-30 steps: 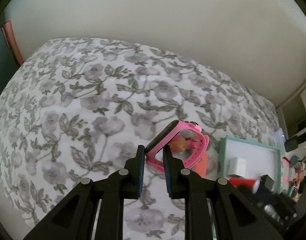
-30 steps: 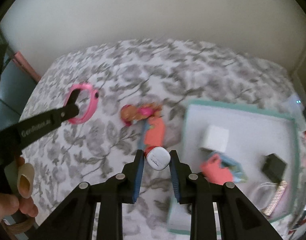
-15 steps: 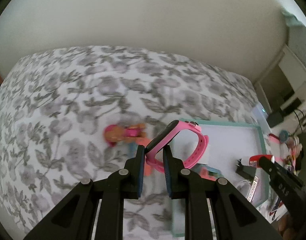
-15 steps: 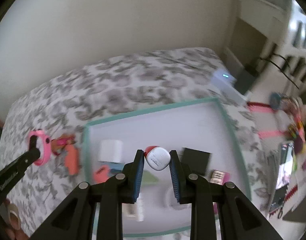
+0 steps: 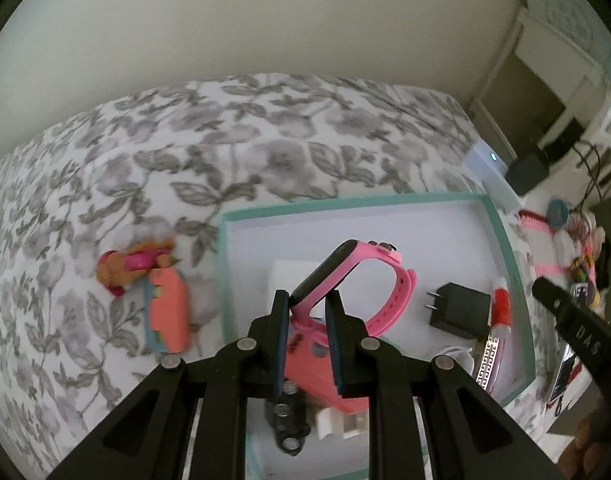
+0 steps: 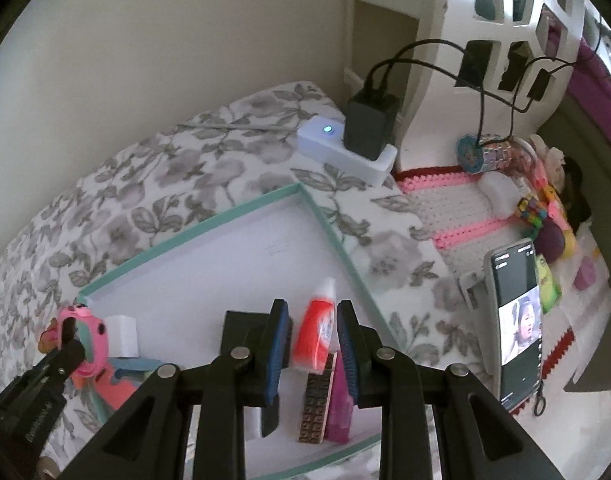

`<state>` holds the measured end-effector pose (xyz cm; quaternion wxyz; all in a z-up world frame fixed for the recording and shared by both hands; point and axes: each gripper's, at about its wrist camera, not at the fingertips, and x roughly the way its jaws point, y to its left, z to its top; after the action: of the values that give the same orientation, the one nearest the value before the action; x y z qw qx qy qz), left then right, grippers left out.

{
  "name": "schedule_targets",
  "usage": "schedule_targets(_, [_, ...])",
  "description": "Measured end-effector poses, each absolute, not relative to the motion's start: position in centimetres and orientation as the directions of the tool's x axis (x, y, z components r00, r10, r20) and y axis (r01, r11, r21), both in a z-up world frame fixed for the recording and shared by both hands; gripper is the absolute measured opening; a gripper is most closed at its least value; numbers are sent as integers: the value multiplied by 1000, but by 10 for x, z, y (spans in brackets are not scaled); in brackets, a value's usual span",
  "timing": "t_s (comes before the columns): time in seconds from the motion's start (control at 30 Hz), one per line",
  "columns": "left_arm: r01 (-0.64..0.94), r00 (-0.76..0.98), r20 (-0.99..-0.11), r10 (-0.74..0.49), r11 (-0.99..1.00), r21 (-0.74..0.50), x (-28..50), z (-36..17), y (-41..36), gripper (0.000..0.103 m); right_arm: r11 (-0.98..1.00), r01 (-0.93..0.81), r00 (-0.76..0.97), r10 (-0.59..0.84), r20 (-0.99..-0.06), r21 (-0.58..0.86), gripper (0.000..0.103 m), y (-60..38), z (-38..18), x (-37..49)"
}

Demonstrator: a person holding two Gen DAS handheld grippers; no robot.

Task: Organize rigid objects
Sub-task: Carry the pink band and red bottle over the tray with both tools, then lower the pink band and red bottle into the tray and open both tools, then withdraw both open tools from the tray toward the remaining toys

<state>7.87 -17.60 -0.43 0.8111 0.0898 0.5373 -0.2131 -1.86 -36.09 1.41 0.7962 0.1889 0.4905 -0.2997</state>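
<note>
Both hands have swung over from the flowered bedspread to above the teal-rimmed tray (image 5: 501, 224), so drop-off looks close. Left gripper (image 5: 305, 312) pinches one pink watch (image 5: 357, 276); right gripper (image 6: 311, 332) is clamped on one red-and-white bottle (image 6: 317, 328). Two toys sit outside, left.

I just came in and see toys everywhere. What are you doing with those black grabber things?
A person is tidying small things into a teal-rimmed tray on a flowery bedspread. The left gripper holds a pink watch above the tray. The right gripper holds a small red and white bottle over it.
</note>
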Motion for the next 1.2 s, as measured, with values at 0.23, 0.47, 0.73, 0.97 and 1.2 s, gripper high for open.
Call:
schedule_targets(0.23, [467,322,-915,-243,881,-69,75,-9,-187,19,738,674,339,-276,-900,27,27,-368,11,-21])
schedule_targets(0.47, [463,316,-917,-244,883,-76,77,-8,-183,19,762,647,331,-264,-906,14,27,-359,10,-15])
schedule_targets(0.73, [421,317,-919,-235,903,-85,87,-3,-166,38,793,609,325,-256,-911,-6,27,-344,9,-7])
schedule_targets(0.97, [342,337,-921,-195,937,-74,100,-3,-142,60,803,596,319,-225,-921,10,50,-335,4,-2])
schedule_targets(1.2, [282,353,-924,-148,958,-45,111,-7,-120,72,819,574,314,-216,-925,3,66,-322,1,3])
